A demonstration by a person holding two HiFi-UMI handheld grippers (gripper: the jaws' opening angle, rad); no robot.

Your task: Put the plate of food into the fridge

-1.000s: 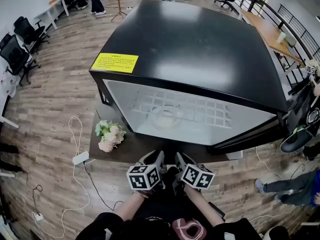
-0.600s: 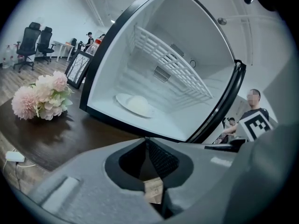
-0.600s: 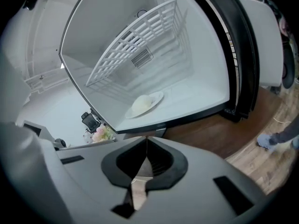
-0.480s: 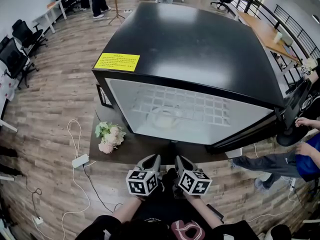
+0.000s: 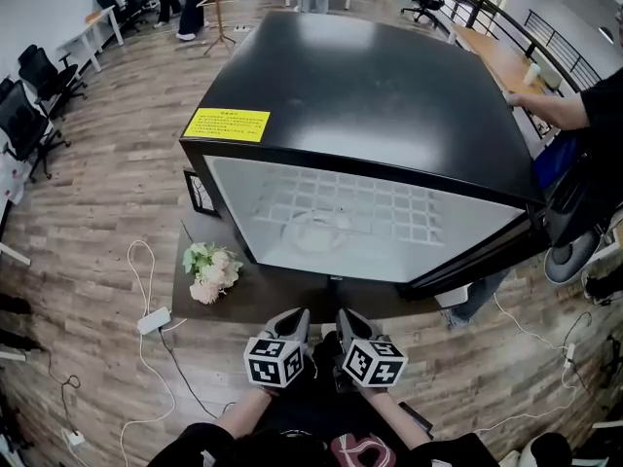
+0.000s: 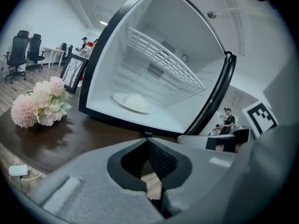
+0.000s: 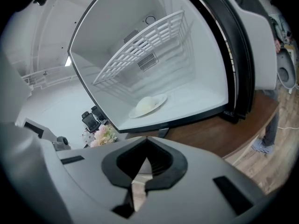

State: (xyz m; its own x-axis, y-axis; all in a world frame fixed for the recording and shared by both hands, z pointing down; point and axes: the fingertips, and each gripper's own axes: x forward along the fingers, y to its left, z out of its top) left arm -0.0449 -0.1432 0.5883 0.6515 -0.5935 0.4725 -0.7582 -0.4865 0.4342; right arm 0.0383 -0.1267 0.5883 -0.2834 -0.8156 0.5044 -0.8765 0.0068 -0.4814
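The fridge (image 5: 389, 95) stands open, black outside and white inside. A white plate of pale food (image 5: 313, 230) lies on its floor under a wire shelf (image 5: 380, 207); the plate (image 6: 132, 102) shows in the left gripper view and the plate (image 7: 148, 105) in the right gripper view. My left gripper (image 5: 295, 317) and right gripper (image 5: 348, 317) hang side by side in front of the opening, well short of the plate. Both are shut and empty. The left gripper (image 6: 147, 136) has just been closing with nothing between its jaws; the right gripper (image 7: 146, 138) has its tips together.
A pink and white flower bunch (image 5: 210, 269) lies on the dark wooden table (image 5: 263, 298) at the left, with a picture frame (image 5: 201, 193) behind it. The fridge door (image 5: 496, 256) swings out to the right. A person (image 5: 574, 115) stands beyond it. Cables (image 5: 146, 290) trail on the floor.
Both grippers' jaws have come together and the marker cubes have rolled slightly. The grippers stay in front of the fridge. A person at the right has moved up beside the fridge.
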